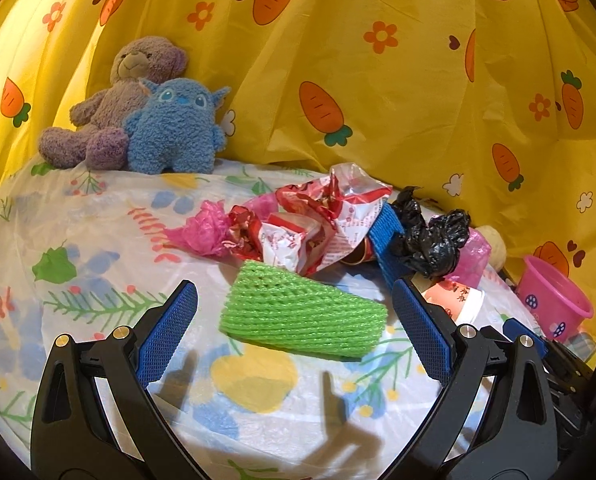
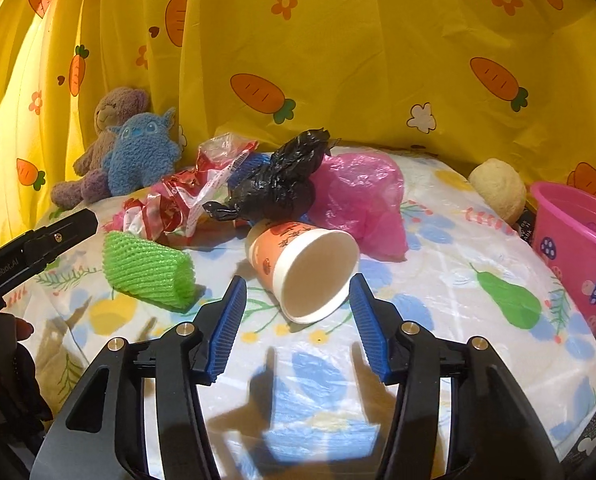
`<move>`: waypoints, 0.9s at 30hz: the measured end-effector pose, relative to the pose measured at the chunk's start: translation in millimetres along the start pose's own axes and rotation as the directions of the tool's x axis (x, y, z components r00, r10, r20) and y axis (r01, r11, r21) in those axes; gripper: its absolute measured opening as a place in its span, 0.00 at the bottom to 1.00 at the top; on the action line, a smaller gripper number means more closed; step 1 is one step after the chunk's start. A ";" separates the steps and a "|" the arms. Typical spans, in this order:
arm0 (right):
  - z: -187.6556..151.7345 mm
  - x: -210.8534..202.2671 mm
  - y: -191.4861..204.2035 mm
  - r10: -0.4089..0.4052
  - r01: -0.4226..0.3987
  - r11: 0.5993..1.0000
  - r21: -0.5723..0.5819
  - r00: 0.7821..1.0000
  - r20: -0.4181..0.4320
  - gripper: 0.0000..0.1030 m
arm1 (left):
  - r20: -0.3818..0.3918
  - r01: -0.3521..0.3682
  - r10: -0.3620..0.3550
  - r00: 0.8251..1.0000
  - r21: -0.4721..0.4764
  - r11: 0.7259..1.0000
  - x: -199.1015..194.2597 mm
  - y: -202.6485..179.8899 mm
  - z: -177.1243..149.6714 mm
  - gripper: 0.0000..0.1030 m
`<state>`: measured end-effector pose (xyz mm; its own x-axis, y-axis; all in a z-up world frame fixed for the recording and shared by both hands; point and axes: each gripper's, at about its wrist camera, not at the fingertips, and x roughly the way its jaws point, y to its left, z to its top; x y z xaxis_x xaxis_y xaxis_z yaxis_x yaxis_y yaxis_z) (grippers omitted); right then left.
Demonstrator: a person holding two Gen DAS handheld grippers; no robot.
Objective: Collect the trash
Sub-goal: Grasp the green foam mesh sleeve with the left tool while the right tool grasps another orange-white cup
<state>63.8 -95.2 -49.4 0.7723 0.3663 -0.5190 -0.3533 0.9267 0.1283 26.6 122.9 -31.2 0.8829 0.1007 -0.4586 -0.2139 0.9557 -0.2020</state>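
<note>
**Two grippers over a littered bench**

The left hand-held gripper [image 1: 293, 320] hangs with its jaws wide, the pads on either side of a green foam net sleeve [image 1: 302, 312] but not touching it. The sleeve lies flat on the flowered plastic cover of the bench [image 1: 77, 240], near the front edge. The right hand-held gripper [image 2: 298, 316] stands half open, its blue pads flanking the mouth of a paper cup [image 2: 304, 268] that lies on its side; the pads look just clear of the rim, though the angle makes contact hard to judge.

Behind the cup and sleeve, toward the middle of the bench, sits a heap of trash: red-and-white wrappers [image 1: 322, 224], a crumpled black bag [image 2: 281, 184] and a pink plastic bag [image 2: 362, 200]. A pink bucket [image 2: 578, 248] stands at the right edge. Two plush toys, a brown bear [image 1: 109, 104] and a blue creature [image 1: 177, 128], lean at the far left corner against a yellow carrot-print curtain [image 1: 378, 80].
</note>
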 end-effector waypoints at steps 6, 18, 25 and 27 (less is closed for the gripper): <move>5.4 17.3 5.1 0.037 -0.037 0.999 -0.005 0.998 -0.049 0.32 | -0.046 0.025 -0.025 0.999 -0.006 1.000 10.9 10.9 -1.1 0.93; 5.3 21.4 4.5 0.091 -0.093 0.995 -0.022 0.994 -0.059 0.04 | -0.129 0.065 -0.074 0.989 -0.074 0.995 37.8 26.7 -0.3 0.90; 2.8 -2.6 -6.0 0.109 -0.109 0.994 -0.031 0.994 -0.015 0.04 | -0.222 0.134 -0.161 0.962 -0.133 0.982 59.3 33.4 -3.6 0.66; 1.5 -8.4 -10.3 0.106 -0.106 0.994 -0.024 0.994 -0.008 0.04 | -0.230 0.141 -0.170 0.958 -0.134 0.981 61.1 32.0 -4.6 0.59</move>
<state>61.7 -107.7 -45.1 0.7263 0.4616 -0.5094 -0.4457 0.8803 0.1623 71.7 158.3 -69.6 0.7863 -0.1292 -0.6042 -0.1412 0.9145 -0.3793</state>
